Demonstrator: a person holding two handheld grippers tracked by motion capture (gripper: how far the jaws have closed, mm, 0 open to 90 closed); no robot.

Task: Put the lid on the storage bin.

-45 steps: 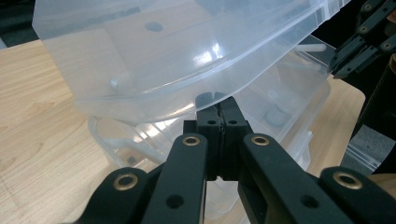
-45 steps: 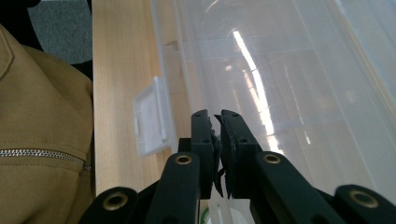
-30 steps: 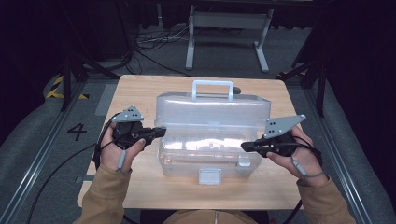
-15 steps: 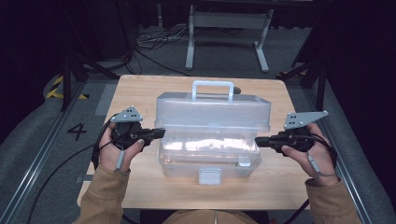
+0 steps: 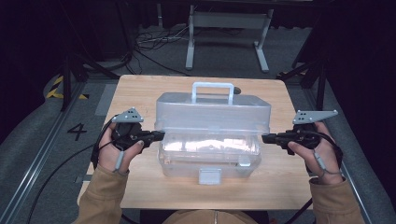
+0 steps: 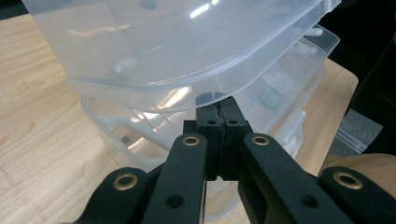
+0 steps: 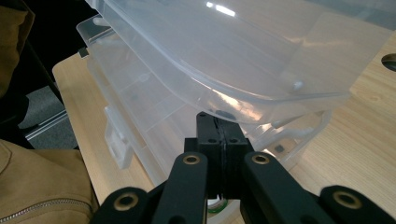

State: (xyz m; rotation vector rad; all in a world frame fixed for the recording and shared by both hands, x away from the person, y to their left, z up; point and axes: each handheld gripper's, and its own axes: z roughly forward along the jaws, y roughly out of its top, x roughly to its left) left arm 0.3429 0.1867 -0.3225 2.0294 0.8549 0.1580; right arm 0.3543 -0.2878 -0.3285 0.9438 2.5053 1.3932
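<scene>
A clear plastic case (image 5: 212, 126) with a white carry handle (image 5: 213, 88) and a front latch (image 5: 209, 176) stands mid-table. Its lid (image 6: 177, 42) sits lifted above the base, with a gap at both ends. My left gripper (image 5: 161, 136) is shut with nothing in it, and its tips (image 6: 217, 100) are just under the lid's rim at the case's left end. My right gripper (image 5: 265, 138) is also shut on nothing. It points at the case's right end, its tips (image 7: 215, 120) under the lid (image 7: 261, 51) overhang. I cannot tell whether either touches.
The wooden table (image 5: 140, 93) has bare strips left, right and in front of the case. A small dark object (image 5: 237, 89) lies behind the handle. Beyond the table stand a metal frame (image 5: 229, 18) and floor cables (image 5: 149, 44).
My right gripper has drawn outward to the right, from against the case's right end to just beside it. The left gripper and the case have stayed put.
</scene>
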